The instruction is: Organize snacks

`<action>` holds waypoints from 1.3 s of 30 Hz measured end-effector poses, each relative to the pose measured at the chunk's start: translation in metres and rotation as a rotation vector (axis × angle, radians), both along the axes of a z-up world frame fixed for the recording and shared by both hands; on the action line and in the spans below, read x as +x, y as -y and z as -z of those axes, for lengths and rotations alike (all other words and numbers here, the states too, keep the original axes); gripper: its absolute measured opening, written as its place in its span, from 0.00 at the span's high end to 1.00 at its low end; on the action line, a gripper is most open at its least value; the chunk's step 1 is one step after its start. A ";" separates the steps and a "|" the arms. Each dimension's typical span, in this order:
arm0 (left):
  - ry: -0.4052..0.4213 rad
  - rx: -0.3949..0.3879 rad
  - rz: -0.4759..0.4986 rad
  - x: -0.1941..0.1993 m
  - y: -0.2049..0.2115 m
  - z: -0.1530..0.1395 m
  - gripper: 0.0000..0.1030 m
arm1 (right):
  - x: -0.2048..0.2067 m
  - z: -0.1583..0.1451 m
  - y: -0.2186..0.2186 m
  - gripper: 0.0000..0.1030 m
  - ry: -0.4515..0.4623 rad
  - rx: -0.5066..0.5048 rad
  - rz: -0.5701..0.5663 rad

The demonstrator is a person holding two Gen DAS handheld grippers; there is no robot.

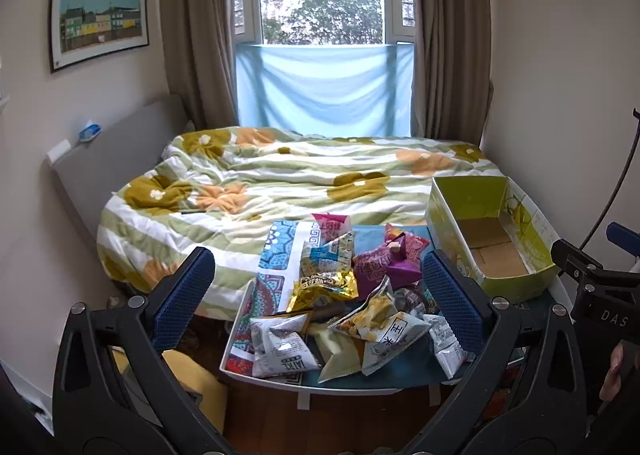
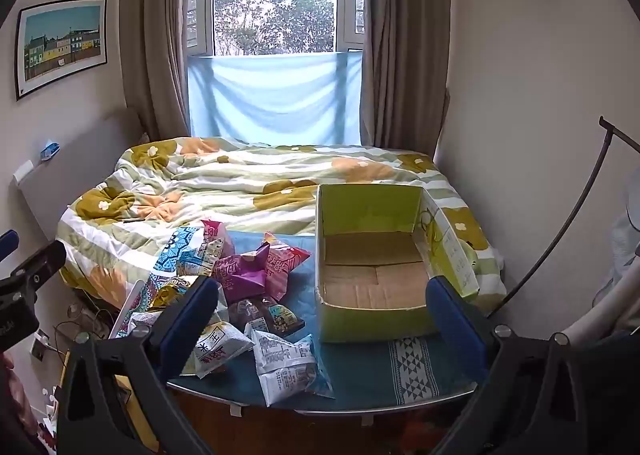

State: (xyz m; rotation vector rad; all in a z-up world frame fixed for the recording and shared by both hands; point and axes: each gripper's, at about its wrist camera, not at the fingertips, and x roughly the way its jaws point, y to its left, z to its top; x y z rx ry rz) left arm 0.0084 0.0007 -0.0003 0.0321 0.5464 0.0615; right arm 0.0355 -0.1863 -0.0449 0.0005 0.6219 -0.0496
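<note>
A heap of several snack packets (image 1: pixel 352 295) lies on a small table (image 1: pixel 360 385) covered with a blue patterned cloth; purple, gold and white packets (image 2: pixel 244 295) show among them. An empty green cardboard box (image 1: pixel 492 239) with a brown bottom stands on the table's right side, seen closer as the box (image 2: pixel 372 267) in the right wrist view. My left gripper (image 1: pixel 320 295) hangs open above the heap, nothing between its blue pads. My right gripper (image 2: pixel 320 323) is open too, held in front of the box and the heap's right edge, touching neither.
A bed with a flowered quilt (image 1: pixel 280 175) lies behind the table, below a window with brown curtains. A yellow cushion (image 1: pixel 196 383) sits on the floor at the left. A black curved stand (image 2: pixel 572 215) leans at the right wall.
</note>
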 end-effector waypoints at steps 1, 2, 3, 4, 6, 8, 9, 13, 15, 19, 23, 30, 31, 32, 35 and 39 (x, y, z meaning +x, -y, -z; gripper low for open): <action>0.001 -0.001 -0.001 0.000 0.000 0.000 0.00 | 0.001 0.001 0.001 0.00 0.000 0.002 -0.001; 0.002 0.000 -0.005 0.001 0.000 0.000 0.01 | 0.002 0.001 0.000 0.00 0.000 0.003 -0.002; 0.004 0.004 -0.014 0.001 0.000 0.000 0.00 | 0.001 0.001 -0.001 0.00 0.000 0.003 -0.002; 0.005 0.007 -0.018 0.001 0.000 -0.001 0.00 | 0.001 0.000 -0.001 0.00 0.000 0.002 -0.002; 0.005 0.005 -0.012 0.000 0.000 -0.001 0.00 | 0.002 0.000 -0.003 0.00 0.000 0.002 -0.003; 0.004 0.003 -0.010 0.000 -0.001 -0.001 0.00 | 0.002 -0.001 -0.002 0.00 -0.001 0.002 0.000; 0.003 0.001 -0.006 0.000 0.000 -0.001 0.00 | 0.003 0.000 -0.003 0.00 -0.004 0.001 0.002; -0.004 -0.004 -0.003 0.001 0.001 0.000 0.00 | 0.005 0.001 0.000 0.00 -0.013 0.014 0.002; -0.007 -0.009 -0.003 0.001 0.001 0.001 0.00 | 0.005 0.001 0.000 0.00 -0.015 0.016 0.003; -0.011 -0.011 0.001 0.001 0.001 0.002 0.00 | 0.005 0.002 0.002 0.00 -0.014 0.014 0.003; -0.013 -0.012 0.003 0.001 0.000 0.002 0.00 | 0.005 0.003 0.003 0.00 -0.013 0.016 0.000; -0.017 -0.011 0.008 -0.001 0.004 0.005 0.00 | 0.005 0.003 0.004 0.00 -0.012 0.017 0.000; -0.016 -0.010 0.008 -0.001 0.004 0.006 0.00 | 0.005 0.002 0.004 0.00 -0.012 0.017 0.000; -0.016 -0.011 0.008 -0.001 0.003 0.005 0.01 | 0.005 0.003 0.004 0.00 -0.011 0.018 0.000; -0.017 -0.013 0.009 -0.001 0.004 0.006 0.00 | 0.005 0.002 0.004 0.00 -0.010 0.019 -0.001; -0.018 -0.012 0.011 -0.001 0.005 0.005 0.01 | 0.005 0.001 0.004 0.00 -0.011 0.019 -0.001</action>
